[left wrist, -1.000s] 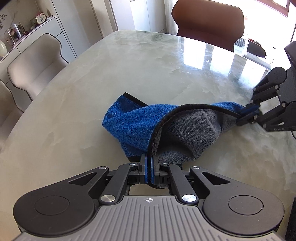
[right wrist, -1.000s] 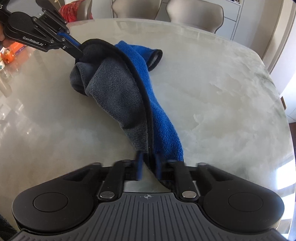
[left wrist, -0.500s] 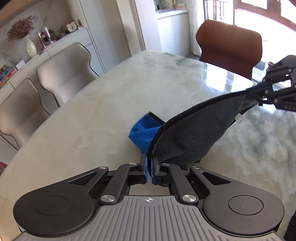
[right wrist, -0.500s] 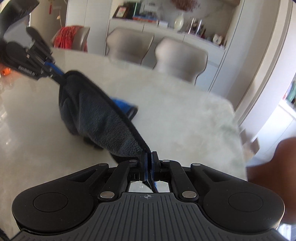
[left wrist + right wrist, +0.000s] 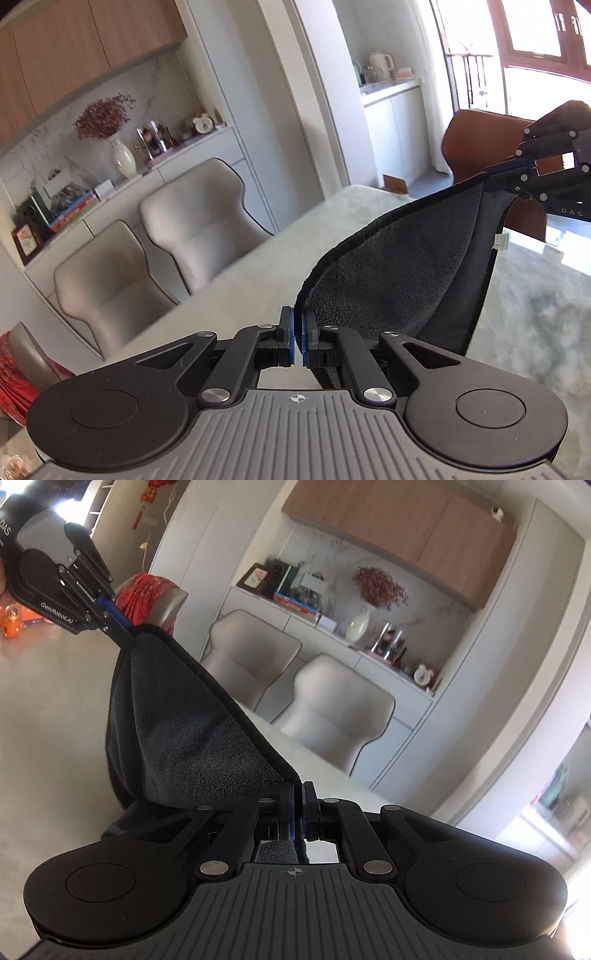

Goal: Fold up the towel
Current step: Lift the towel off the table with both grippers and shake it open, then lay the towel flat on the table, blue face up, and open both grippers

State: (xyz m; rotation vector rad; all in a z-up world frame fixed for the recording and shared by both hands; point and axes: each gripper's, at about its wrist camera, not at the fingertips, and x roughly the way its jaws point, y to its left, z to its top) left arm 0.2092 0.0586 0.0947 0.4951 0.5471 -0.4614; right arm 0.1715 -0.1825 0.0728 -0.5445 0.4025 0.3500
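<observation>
The towel (image 5: 399,273) shows its dark grey side with a black hem; its blue side is hidden. It hangs in the air between both grippers, above the marble table (image 5: 258,273). My left gripper (image 5: 296,332) is shut on one top corner. My right gripper (image 5: 298,801) is shut on the other top corner. The right gripper also shows at the right edge of the left wrist view (image 5: 495,181), and the left gripper shows at the upper left of the right wrist view (image 5: 125,637). The towel also shows in the right wrist view (image 5: 184,738), sagging between the corners.
Two beige chairs (image 5: 192,229) stand along the table's far side, before a sideboard with a vase (image 5: 123,160) and books. A brown chair (image 5: 476,144) stands at the table's end by the window. A chair with red cloth (image 5: 151,594) stands at the left in the right wrist view.
Both grippers have risen and tilted up, lifting the towel off the table. The towel has opened out between them and its blue side has gone out of sight.
</observation>
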